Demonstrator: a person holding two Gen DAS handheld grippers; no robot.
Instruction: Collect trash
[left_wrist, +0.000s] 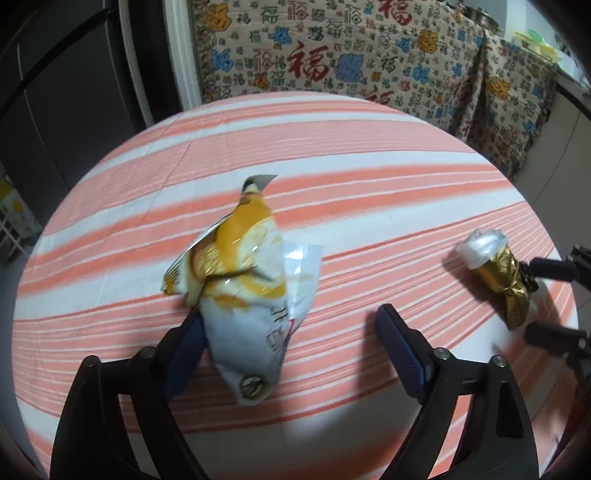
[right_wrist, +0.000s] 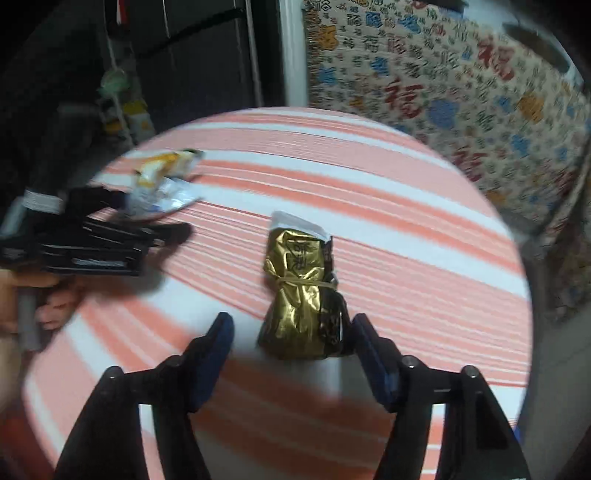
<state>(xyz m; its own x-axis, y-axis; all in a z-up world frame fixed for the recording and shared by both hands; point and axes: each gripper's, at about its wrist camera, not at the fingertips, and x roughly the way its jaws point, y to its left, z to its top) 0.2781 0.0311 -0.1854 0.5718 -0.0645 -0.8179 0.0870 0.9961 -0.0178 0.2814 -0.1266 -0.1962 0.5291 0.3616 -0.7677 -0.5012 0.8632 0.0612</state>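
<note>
Left wrist view: left gripper (left_wrist: 291, 325) spread wide over the striped table (left_wrist: 369, 177). Yellow-white wrapper (left_wrist: 243, 280) lies crumpled on the table, against the left finger (left_wrist: 186, 350), clear of the other finger. Gold packet (left_wrist: 504, 280) sits well to the wrapper's right.

Right wrist view: right gripper (right_wrist: 291, 332) spread, gold packet (right_wrist: 301, 291) between its fingers, near the right one; contact unclear. Wrapper (right_wrist: 162, 184) far left of the packet, by the left gripper (right_wrist: 147, 225).

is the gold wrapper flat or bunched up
Bunched up. The gold wrapper is crumpled and cinched at its middle by a band, with a white torn end poking out on top, lying between the open right gripper's fingers.
</note>
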